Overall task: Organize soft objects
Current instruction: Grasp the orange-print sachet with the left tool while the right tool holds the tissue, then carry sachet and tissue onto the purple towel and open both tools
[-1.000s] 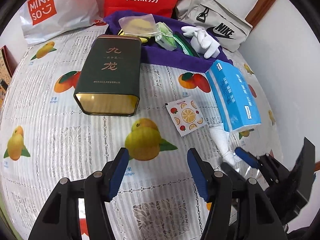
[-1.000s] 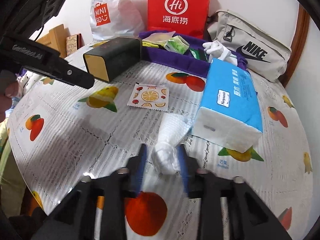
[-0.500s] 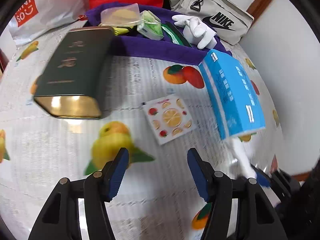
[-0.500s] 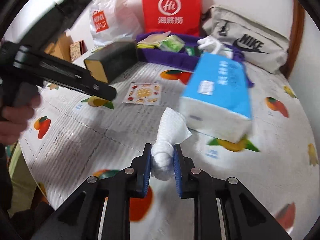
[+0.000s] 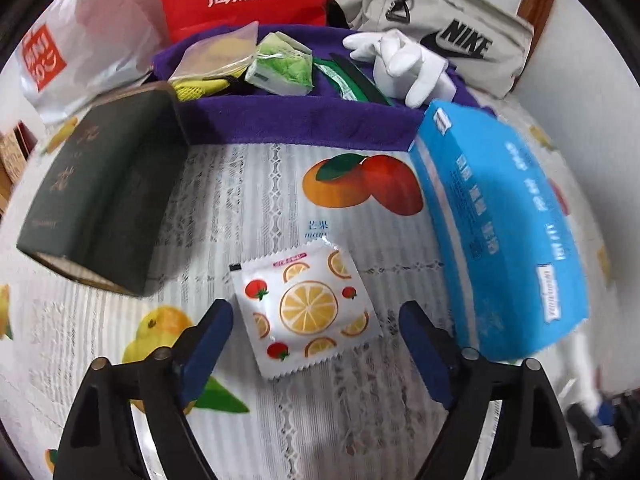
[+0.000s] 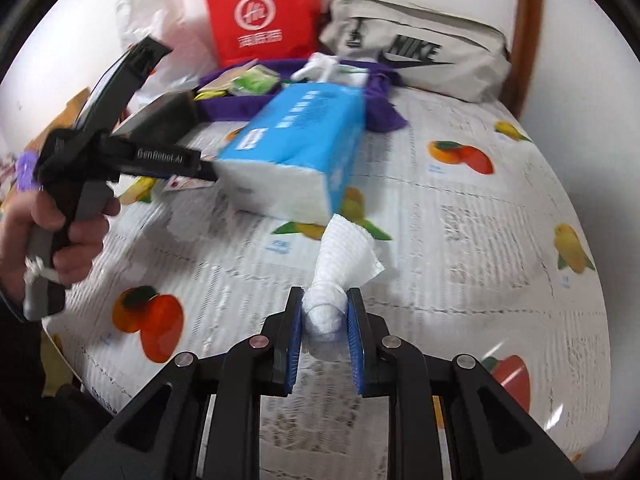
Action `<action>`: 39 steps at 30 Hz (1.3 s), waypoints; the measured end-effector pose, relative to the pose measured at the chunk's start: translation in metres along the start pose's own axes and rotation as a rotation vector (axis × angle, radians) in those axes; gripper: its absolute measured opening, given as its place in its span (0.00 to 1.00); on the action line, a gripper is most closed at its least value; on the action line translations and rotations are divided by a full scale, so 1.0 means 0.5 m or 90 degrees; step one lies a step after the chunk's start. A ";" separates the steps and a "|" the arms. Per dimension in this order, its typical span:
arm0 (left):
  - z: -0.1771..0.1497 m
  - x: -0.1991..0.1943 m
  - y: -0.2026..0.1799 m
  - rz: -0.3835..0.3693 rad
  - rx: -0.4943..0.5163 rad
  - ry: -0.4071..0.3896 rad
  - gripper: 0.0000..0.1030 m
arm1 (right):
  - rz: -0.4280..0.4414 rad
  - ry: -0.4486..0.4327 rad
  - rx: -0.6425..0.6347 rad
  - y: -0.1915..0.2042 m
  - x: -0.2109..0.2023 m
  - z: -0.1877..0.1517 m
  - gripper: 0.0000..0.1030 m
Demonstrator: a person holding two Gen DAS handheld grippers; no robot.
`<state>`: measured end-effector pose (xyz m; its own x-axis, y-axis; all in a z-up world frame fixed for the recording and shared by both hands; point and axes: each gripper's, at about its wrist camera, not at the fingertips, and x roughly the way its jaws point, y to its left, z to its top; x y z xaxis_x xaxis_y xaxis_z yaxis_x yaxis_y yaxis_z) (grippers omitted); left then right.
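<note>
My right tongs (image 6: 324,314) clench the tissue (image 6: 340,264), lifting it clear. My left tongs (image 5: 316,344), just widened, straddle the fruit-print sachet (image 5: 306,310) on the tabletop (image 5: 256,184), probably bound for the purple tray (image 5: 300,120) beyond.

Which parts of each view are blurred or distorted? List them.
Left wrist view: the dark tin and blue tissue pack smear, the fruit-print sachet stays fairly sharp; right wrist view: the tissue pack and tablecloth streak; both bow at the fisheye rim.
</note>
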<state>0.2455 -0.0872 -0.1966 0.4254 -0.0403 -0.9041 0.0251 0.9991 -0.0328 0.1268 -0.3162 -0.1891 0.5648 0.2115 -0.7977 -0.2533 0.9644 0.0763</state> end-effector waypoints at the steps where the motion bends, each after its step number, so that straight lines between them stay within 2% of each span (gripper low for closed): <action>1: 0.002 0.002 -0.004 0.004 0.002 -0.003 0.84 | -0.003 -0.003 0.004 -0.005 -0.002 0.003 0.20; 5: 0.013 0.008 0.003 0.002 -0.027 -0.030 0.84 | -0.011 -0.016 0.019 -0.024 -0.011 0.013 0.20; 6: 0.013 0.008 0.003 0.009 -0.029 -0.034 0.80 | -0.014 -0.017 0.020 -0.026 -0.013 0.013 0.20; 7: 0.011 0.006 0.003 0.023 -0.025 -0.039 0.66 | -0.018 -0.018 0.021 -0.029 -0.013 0.015 0.20; 8: 0.006 0.002 0.003 0.039 -0.020 -0.047 0.61 | -0.018 -0.019 0.023 -0.031 -0.014 0.016 0.20; 11: -0.011 -0.011 0.014 0.007 0.003 -0.057 0.44 | -0.020 -0.023 0.022 -0.031 -0.018 0.015 0.20; 16: -0.027 -0.026 0.039 -0.049 -0.006 -0.049 0.42 | -0.009 -0.020 0.022 -0.025 -0.013 0.008 0.20; 19: -0.025 -0.023 0.030 -0.038 0.004 -0.046 0.40 | -0.004 -0.025 0.025 -0.020 -0.016 0.008 0.20; 20: -0.026 -0.024 0.025 -0.027 0.015 -0.046 0.36 | -0.001 -0.024 0.025 -0.018 -0.017 0.008 0.20; 21: -0.029 -0.028 0.026 -0.035 0.016 -0.047 0.22 | 0.001 -0.025 0.027 -0.018 -0.018 0.009 0.20; 22: -0.029 -0.030 0.026 -0.052 0.016 -0.043 0.18 | 0.004 -0.028 0.031 -0.016 -0.020 0.010 0.20; 27: -0.054 -0.051 0.047 -0.080 0.014 -0.022 0.12 | 0.040 -0.019 0.025 0.019 -0.017 0.003 0.20; 32: -0.094 -0.082 0.087 -0.086 -0.002 -0.030 0.10 | 0.053 -0.012 0.003 0.059 -0.012 -0.006 0.20; 36: -0.124 -0.113 0.124 -0.055 0.002 -0.051 0.06 | 0.057 -0.013 -0.014 0.088 -0.013 -0.011 0.20; 39: -0.144 -0.130 0.160 -0.051 -0.011 -0.058 0.06 | 0.054 -0.014 -0.024 0.104 -0.013 -0.014 0.20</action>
<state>0.1547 -0.0039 -0.1709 0.5031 -0.1193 -0.8559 0.0469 0.9927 -0.1108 0.1044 -0.2684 -0.1843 0.5570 0.2955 -0.7761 -0.3293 0.9365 0.1203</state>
